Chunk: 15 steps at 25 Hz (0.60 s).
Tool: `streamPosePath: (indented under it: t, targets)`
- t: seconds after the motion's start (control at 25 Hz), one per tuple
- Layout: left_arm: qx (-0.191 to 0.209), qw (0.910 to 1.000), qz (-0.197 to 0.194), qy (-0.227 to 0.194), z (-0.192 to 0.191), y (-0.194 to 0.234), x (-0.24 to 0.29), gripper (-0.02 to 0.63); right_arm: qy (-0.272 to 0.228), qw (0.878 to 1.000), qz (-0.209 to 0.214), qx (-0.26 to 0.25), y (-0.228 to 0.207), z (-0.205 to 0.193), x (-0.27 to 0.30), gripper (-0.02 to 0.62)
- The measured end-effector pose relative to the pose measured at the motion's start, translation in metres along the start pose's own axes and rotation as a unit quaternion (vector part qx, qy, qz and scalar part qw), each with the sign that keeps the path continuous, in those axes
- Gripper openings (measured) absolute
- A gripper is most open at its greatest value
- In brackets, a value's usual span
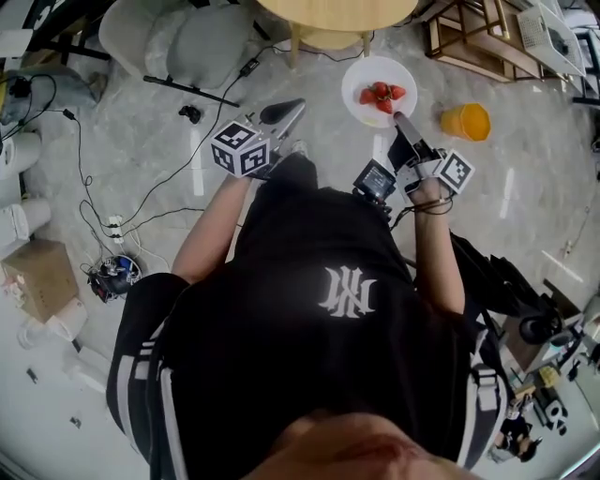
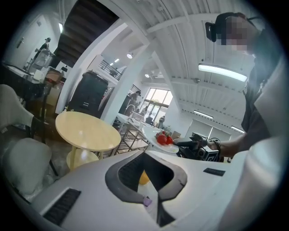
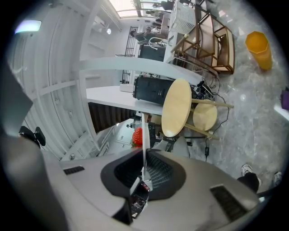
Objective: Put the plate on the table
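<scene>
- Two grippers: the left gripper (image 1: 292,108) and the right gripper (image 1: 401,120).
- One white plate (image 1: 378,89), at the tip of the right gripper.
- About four strawberries (image 1: 381,95) on that plate; the heap is too small for a sure count.
- One orange cup (image 1: 466,121) on the floor, just right of the right gripper.
- One round wooden table (image 1: 336,11), ahead of both grippers.
- One wooden rack (image 1: 473,37), beyond the right gripper.
- One cardboard box (image 1: 39,277), well to the left of the left gripper.
</scene>
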<state>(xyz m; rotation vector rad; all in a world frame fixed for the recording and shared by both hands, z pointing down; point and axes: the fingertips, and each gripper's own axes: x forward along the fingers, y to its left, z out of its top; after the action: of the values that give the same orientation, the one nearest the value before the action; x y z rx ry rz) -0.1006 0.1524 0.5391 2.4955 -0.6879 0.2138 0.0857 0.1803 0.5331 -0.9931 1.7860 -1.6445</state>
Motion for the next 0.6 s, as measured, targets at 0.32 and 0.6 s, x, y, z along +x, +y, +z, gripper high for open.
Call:
streamPosePath:
  t: [0.32,0.6]
  targets:
    - [0.013,0.9993,-0.034,0.011,0.034,0.062,0.007,0.011,-0.024,1.000,-0.007,-0.012,0.008,0.015,0.074,0.026]
    - [-0.005,0.9993,-0.036,0.003,0.045,0.092,0.019,0.012,-0.039,0.999,-0.021,-0.003,0.002,0.032,0.093,0.026]
